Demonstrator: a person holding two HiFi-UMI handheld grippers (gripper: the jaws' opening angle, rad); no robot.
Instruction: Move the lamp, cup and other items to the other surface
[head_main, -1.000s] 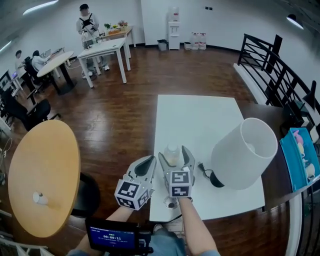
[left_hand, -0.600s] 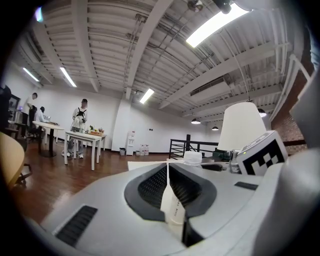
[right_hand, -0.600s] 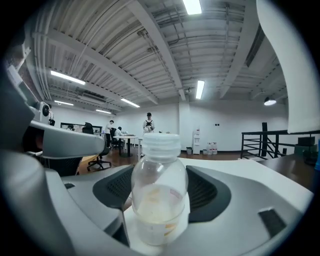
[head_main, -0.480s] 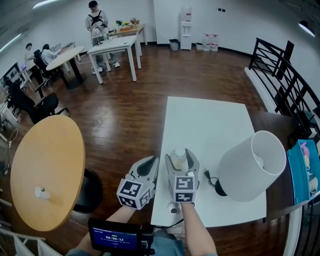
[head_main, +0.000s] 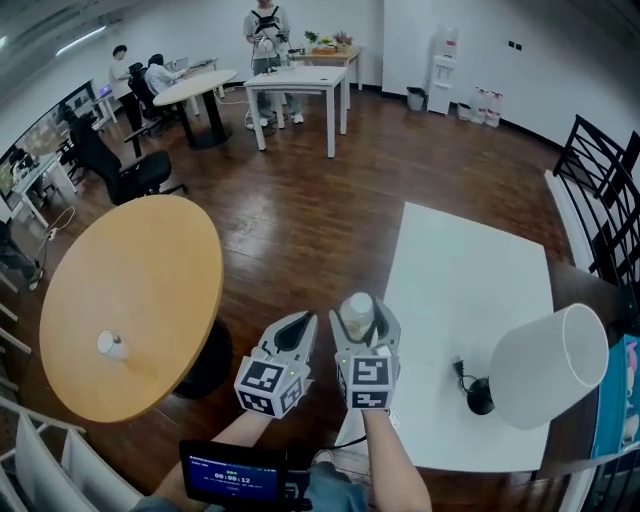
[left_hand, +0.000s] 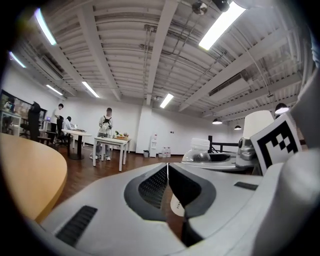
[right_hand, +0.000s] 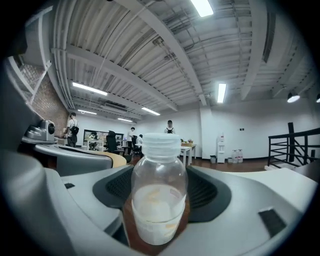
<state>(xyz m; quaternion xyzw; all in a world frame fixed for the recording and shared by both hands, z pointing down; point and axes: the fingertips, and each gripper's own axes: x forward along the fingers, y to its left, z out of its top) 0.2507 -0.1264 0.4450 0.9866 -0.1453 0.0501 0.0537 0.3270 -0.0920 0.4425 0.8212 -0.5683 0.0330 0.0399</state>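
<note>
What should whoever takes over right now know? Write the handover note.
Right gripper: shut on the bottle, held over the floor between the tables.
Left gripper: shut, empty.
Lamp: on the white table.
Done: one small white item sits on the round wooden table.
Left: set the bottle down, probably there, then fetch the lamp.

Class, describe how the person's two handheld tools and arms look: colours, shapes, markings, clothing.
The left tool and right tool are alike: light grey moulded shells tapering into two curved jaws, lined with dark ribbed pads. Each carries a cube printed with black-and-white square markers. The forearms behind them are bare; no sleeves show.
</note>
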